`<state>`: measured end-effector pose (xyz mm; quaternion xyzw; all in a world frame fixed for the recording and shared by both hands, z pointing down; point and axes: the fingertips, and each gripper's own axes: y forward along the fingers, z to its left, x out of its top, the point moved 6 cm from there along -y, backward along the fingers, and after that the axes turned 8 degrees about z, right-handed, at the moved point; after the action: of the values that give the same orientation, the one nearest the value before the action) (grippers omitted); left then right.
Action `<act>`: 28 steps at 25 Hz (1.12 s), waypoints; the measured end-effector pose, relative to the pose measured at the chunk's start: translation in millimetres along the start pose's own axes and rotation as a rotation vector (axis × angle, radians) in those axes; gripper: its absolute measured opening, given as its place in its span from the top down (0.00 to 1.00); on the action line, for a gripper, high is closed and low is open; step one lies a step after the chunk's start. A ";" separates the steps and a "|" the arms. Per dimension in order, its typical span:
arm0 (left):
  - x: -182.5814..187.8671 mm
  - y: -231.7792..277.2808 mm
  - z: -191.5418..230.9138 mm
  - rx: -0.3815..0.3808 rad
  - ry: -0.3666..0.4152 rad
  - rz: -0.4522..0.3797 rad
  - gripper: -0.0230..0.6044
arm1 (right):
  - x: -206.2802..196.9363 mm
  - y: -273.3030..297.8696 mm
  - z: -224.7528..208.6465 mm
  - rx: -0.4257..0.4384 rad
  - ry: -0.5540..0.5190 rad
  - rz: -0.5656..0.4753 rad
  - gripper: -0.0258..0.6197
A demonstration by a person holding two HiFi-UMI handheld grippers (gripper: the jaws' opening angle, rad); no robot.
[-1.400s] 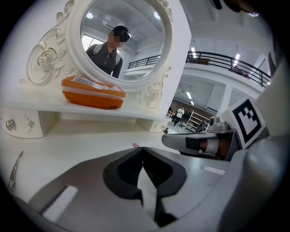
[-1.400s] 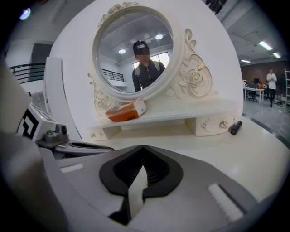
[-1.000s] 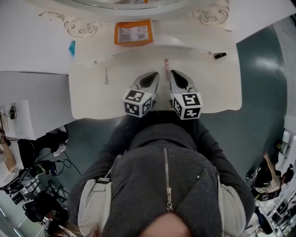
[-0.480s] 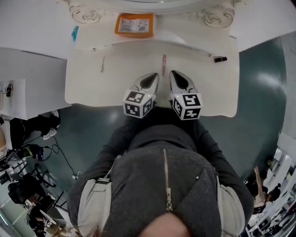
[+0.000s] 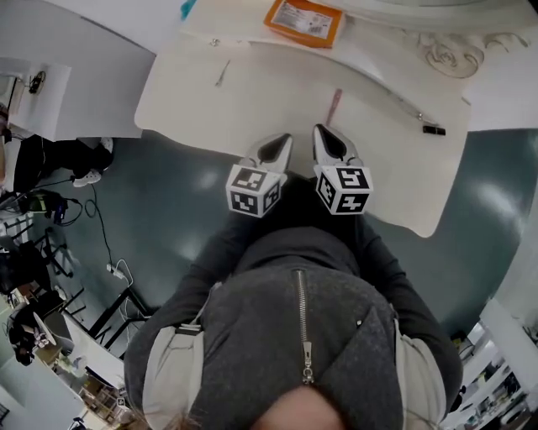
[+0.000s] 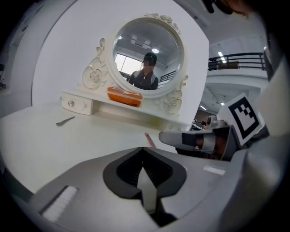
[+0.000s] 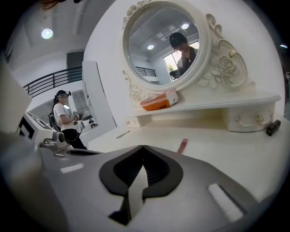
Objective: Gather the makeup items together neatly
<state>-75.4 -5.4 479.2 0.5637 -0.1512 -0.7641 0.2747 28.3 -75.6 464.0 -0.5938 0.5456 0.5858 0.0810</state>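
On the cream dressing table (image 5: pixel 252 101) lie a pink stick (image 5: pixel 334 104), a thin grey metal tool (image 5: pixel 223 72) at the far left and a small black item (image 5: pixel 434 129) at the right. My left gripper (image 5: pixel 273 151) and right gripper (image 5: pixel 329 143) hover side by side over the table's near edge, both shut and empty. The pink stick (image 7: pixel 182 146) lies just beyond the right gripper (image 7: pixel 143 148). It also shows as the pink stick (image 6: pixel 150 139) ahead of the left gripper (image 6: pixel 144 149). The black item (image 7: pixel 273 128) rests below a drawer at the right.
An orange box (image 5: pixel 304 22) sits on the raised shelf under the round ornate mirror (image 6: pixel 147 56). A teal object (image 5: pixel 187 8) lies at the shelf's left end. The table's curved edge drops to a dark green floor (image 5: pixel 168 193). A person (image 7: pixel 65 120) stands far off.
The head view has swung, so the table now shows slanted and higher in the frame. Both grippers stay shut and side by side. The items on the table have not moved.
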 end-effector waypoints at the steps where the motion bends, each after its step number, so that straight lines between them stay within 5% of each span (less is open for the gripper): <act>1: -1.3 -5.0 5.6 0.018 -0.017 -0.007 0.95 | -0.3 3.1 4.8 0.012 -0.004 0.008 0.96; 28: 45.8 -50.6 145.8 -0.025 -0.017 -0.010 0.95 | 38.7 105.4 108.7 -0.026 0.044 0.047 0.96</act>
<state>-235.6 -3.2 462.6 0.5544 -0.1409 -0.7722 0.2766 -127.0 -58.3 458.2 -0.5945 0.5535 0.5814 0.0471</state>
